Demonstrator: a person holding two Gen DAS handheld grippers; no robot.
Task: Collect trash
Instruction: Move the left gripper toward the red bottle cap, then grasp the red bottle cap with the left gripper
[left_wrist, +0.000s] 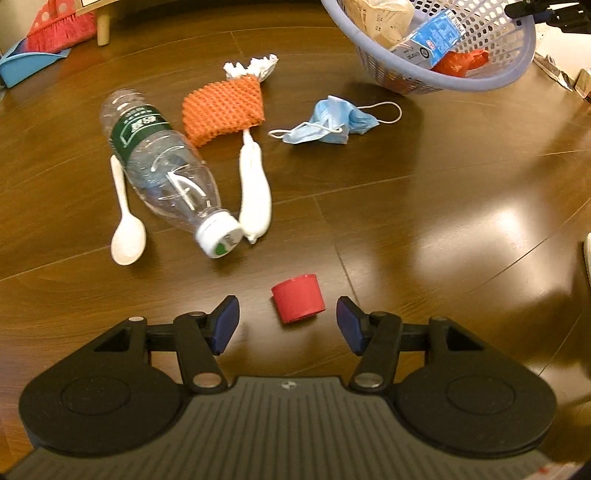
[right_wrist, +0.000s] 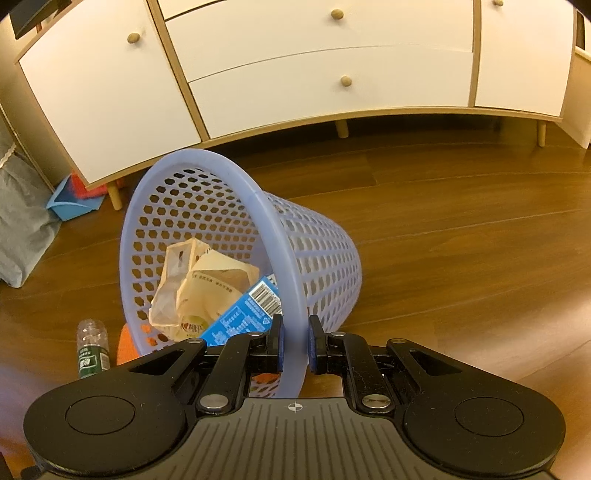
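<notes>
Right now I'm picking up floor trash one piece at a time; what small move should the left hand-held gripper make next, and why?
Probably ease the left hand-held gripper forward and shut it on the red cap: its jaws are open, the cap lies just ahead between them, and the right hand-held gripper holds the basket tilted.

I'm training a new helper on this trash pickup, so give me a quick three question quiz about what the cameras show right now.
1. True or false: the right tongs are clamped on the rim of the lilac basket.
2. Which item lies between the fingers of the open left tongs? A) red cap B) white spoon C) blue face mask
3. Fill in: the clear plastic bottle lies on the floor with its white cap ____.

Key: 1 true; 2 A; 3 on.
</notes>
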